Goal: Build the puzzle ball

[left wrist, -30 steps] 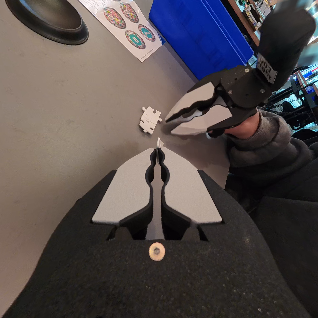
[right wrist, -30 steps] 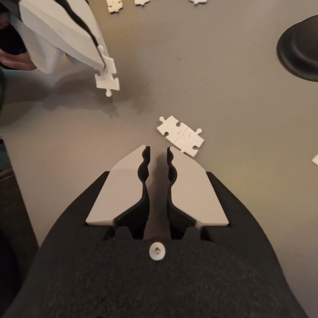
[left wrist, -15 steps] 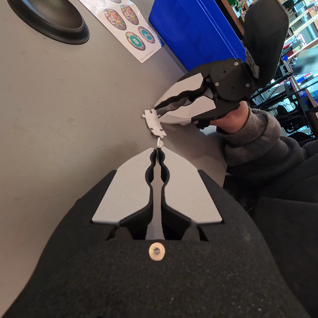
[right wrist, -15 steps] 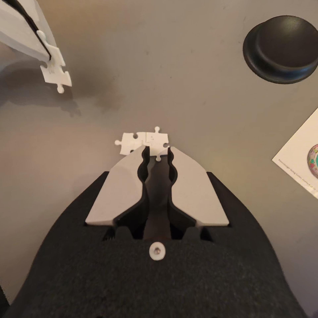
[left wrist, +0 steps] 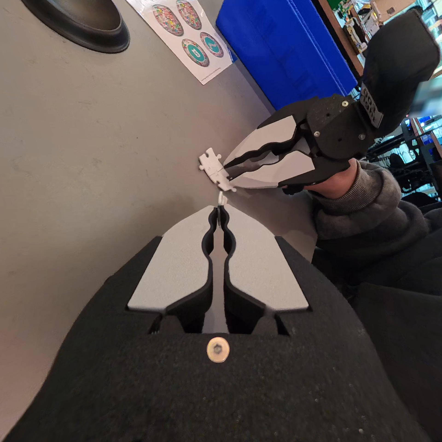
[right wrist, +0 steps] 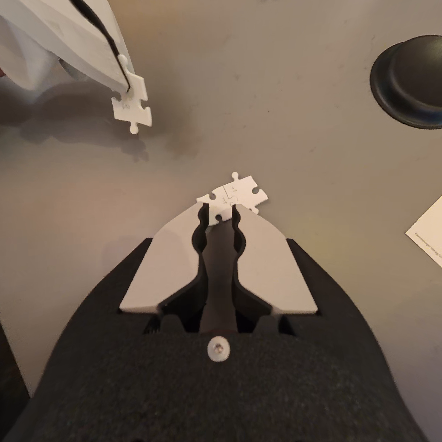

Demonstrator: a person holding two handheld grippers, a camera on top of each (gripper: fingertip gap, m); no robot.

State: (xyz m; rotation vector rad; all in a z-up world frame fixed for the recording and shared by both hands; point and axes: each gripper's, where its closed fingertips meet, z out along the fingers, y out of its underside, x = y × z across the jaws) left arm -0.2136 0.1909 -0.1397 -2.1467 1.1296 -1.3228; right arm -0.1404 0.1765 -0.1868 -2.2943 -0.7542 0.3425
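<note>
The step in hand looks like picking up the joined pair of pieces [right wrist: 235, 195] so that the single piece [right wrist: 132, 105] can be fitted to it. The right tongs [right wrist: 219, 207] are partly open, tips straddling the near edge of the pair, which lies flat on the grey worktop [right wrist: 311, 119]; whether the tips touch it I cannot tell. The left tongs [left wrist: 219, 210] are closed on the single piece, held clear above the worktop, off to the left of the pair. Next, the right tongs probably need to close on the pair without sliding it, then the two must be lined up tab to notch. All the pieces are plain white, thin and stiff-looking, with small marks.
</note>
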